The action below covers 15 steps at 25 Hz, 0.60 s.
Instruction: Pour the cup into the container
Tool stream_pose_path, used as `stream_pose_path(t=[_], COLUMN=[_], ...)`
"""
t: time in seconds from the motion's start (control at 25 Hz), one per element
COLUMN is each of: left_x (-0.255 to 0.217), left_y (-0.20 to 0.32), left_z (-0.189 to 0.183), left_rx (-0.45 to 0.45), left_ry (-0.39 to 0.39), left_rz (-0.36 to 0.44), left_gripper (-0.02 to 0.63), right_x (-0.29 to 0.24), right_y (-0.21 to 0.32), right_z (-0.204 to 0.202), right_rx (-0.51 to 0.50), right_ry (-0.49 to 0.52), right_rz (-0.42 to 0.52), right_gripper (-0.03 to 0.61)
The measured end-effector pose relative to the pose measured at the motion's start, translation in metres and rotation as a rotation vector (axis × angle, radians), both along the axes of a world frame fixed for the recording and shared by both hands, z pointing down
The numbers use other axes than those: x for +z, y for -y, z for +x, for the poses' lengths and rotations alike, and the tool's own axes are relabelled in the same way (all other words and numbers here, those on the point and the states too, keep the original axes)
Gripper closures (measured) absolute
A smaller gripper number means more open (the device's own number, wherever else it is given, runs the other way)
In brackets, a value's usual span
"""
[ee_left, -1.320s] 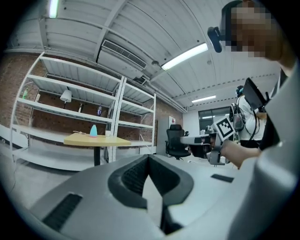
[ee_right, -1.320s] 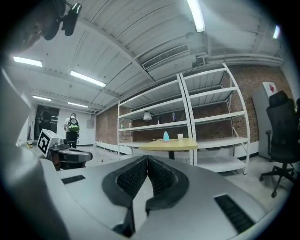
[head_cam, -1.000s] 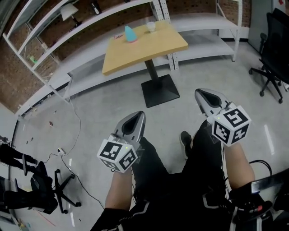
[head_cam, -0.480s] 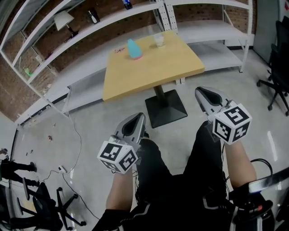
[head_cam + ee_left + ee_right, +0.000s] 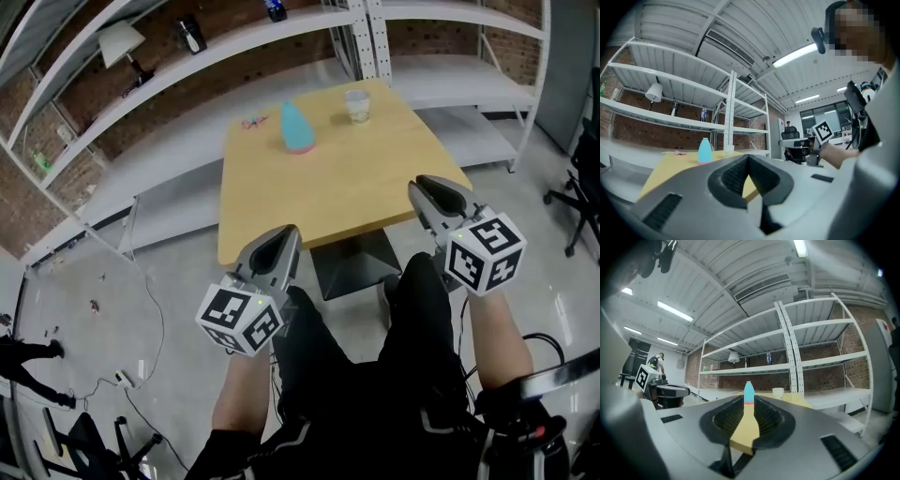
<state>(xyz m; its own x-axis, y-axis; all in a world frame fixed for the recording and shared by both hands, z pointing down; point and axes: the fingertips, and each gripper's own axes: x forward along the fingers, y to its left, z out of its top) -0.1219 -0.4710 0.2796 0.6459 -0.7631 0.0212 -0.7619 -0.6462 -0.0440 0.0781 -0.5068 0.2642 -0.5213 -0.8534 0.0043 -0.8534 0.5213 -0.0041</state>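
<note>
Right gripper (image 5: 429,186) has just been opening its jaws to a narrow gap, with nothing between them. Left gripper (image 5: 279,236) is pinched together and empty. Both hang by the near edge of the desk (image 5: 347,197), well short of the goods. I count one clear cup (image 5: 356,104) and one teal container (image 5: 297,127), near each other at the far side. I'd spread the right jaws wider before reaching, take the cup mid-wall and keep it upright.
</note>
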Motion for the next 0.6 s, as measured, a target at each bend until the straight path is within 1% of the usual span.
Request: stream_pose_path(t=[0.16, 0.24, 0.32, 0.44, 0.6], left_x=[0.001, 0.0, -0.001, -0.006, -0.006], left_y=[0.053, 0.08, 0.105, 0.141, 0.185], left_z=[-0.008, -0.01, -0.012, -0.018, -0.027], left_rx=[0.022, 0.035, 0.046, 0.07, 0.085], left_ry=[-0.031, -0.024, -0.002, 0.002, -0.001], left_rz=[-0.012, -0.011, -0.008, -0.016, -0.026], left_gripper=[0.62, 0.62, 0.62, 0.62, 0.62], right_x=[-0.001, -0.003, -0.003, -0.004, 0.003], right_y=[0.055, 0.084, 0.113, 0.156, 0.207], right_z=[-0.01, -0.013, -0.014, -0.017, -0.024], right_rx=[0.004, 0.006, 0.01, 0.012, 0.017], right_ry=[0.0, -0.002, -0.01, -0.024, -0.051], right_rz=[-0.01, -0.01, -0.017, -0.03, -0.053], right_gripper=[0.517, 0.503, 0.468, 0.416, 0.389])
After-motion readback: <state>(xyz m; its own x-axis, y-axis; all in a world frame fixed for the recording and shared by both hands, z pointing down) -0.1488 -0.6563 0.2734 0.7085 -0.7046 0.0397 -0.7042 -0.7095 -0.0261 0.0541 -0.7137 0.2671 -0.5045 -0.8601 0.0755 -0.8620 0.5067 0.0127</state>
